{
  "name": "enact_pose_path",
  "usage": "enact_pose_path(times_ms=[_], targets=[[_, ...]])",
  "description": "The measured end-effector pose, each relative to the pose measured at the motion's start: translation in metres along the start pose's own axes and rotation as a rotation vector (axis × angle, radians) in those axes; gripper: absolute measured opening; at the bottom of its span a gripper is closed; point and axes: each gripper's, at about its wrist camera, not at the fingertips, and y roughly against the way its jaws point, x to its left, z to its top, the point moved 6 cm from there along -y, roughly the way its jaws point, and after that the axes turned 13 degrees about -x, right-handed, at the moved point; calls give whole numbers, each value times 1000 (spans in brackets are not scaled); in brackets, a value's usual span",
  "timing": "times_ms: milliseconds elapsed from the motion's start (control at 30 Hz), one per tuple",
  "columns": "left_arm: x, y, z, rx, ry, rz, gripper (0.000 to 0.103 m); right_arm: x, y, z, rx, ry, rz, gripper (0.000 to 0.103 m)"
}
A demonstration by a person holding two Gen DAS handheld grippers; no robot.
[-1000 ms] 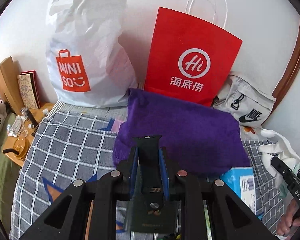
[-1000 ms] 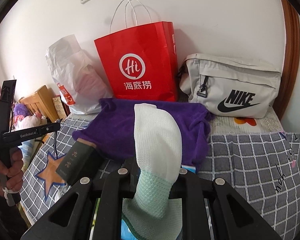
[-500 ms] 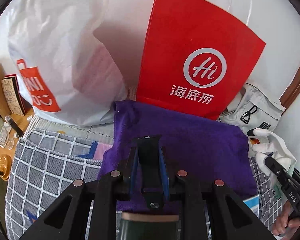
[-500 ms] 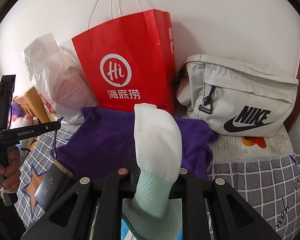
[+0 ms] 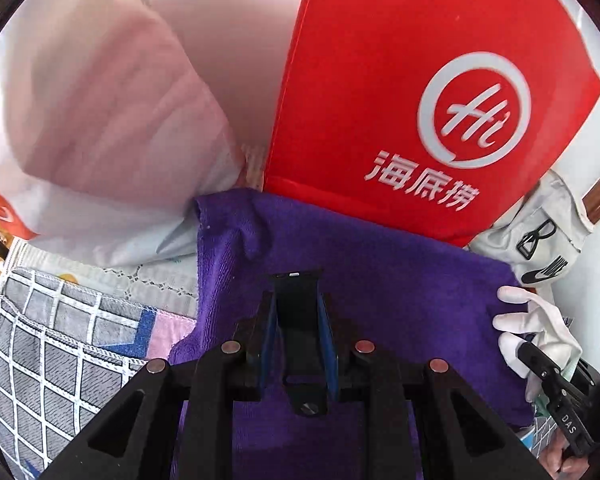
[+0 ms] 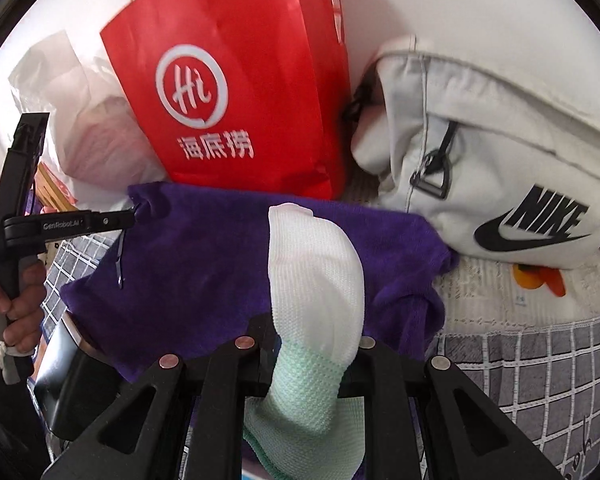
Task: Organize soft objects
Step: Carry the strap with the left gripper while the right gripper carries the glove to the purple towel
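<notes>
A purple towel (image 5: 380, 292) lies on the bed in front of a red paper bag (image 5: 420, 100); it also shows in the right wrist view (image 6: 187, 272). My left gripper (image 5: 295, 312) hovers low over the towel, jaws shut on a black strap-like piece (image 5: 295, 300). My right gripper (image 6: 312, 344) is shut on a white and mint sock (image 6: 312, 280) that stands up between the fingers, above the towel's near edge. The left gripper's tip (image 6: 111, 220) shows in the right wrist view at the towel's far left corner.
A white plastic bag (image 5: 91, 128) stands left of the red bag (image 6: 239, 80). A white Nike pouch (image 6: 500, 180) leans at the right. The grey checked blanket (image 6: 540, 380) covers the bed. A dark box (image 6: 71, 380) lies at the towel's near left.
Both grippers have moved forward toward the bags at the wall; the towel and bags loom larger. The right gripper still holds the sock.
</notes>
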Motion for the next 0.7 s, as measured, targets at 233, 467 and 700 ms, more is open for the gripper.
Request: enact_pose_path(times_ms=[233,467,700], targets=[[-4,-9,6,-12,28,-27,20,-7,-13,-9,36,-31,3,18],[-9,-16,5,-7,37,-48,21,-9,-13,-9,34,-24,-12,26],[4,-9,10,-5,54,-18,29,-3,-8,-5,8,-1,-23,53]])
